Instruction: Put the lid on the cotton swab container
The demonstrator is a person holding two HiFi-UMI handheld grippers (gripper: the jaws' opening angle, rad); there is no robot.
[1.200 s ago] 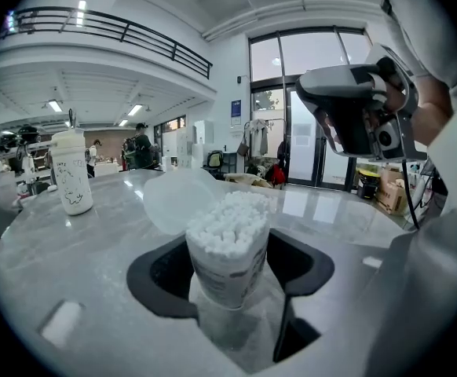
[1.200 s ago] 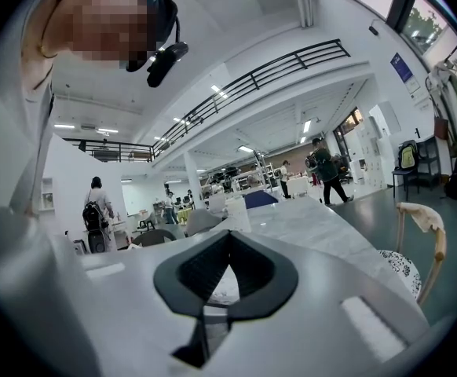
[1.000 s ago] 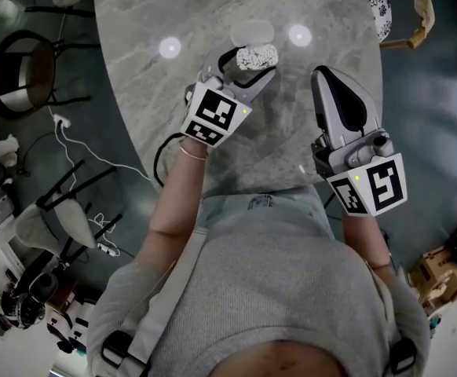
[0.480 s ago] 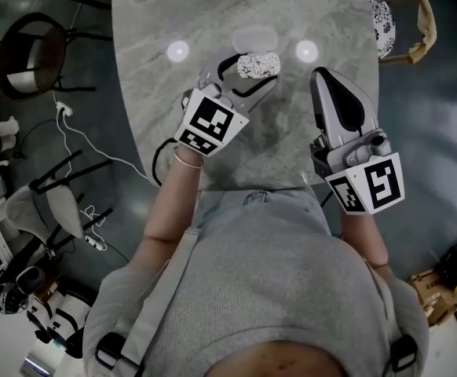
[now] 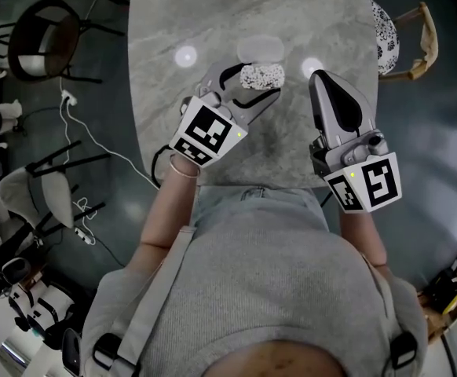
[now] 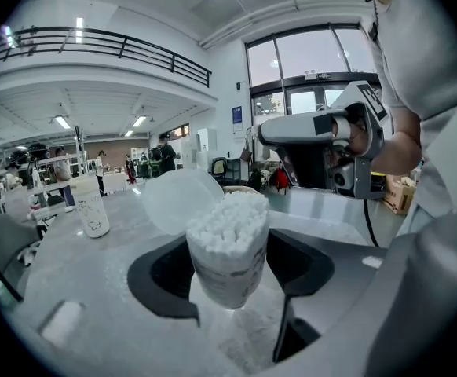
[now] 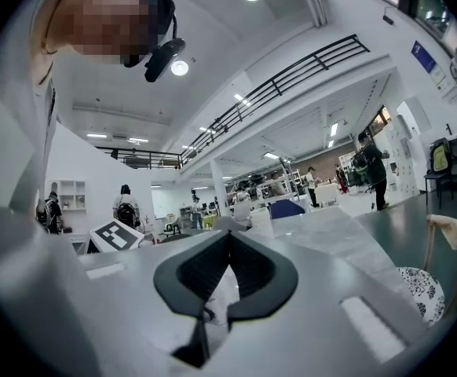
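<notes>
While its base sits partly hidden by the wide-set jaws, cotton swab container clamped in left gripper over table, translucent lid faint beyond, right gripper fully closed, empty.

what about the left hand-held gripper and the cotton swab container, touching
touching: left gripper view shows the cotton swab container clamped between pads of the left hand-held gripper

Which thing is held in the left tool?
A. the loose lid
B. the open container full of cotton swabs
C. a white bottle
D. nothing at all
B: the left tool grips the cotton swab container, whose top is open with the swabs showing, while the lid sits apart beyond it.
</notes>
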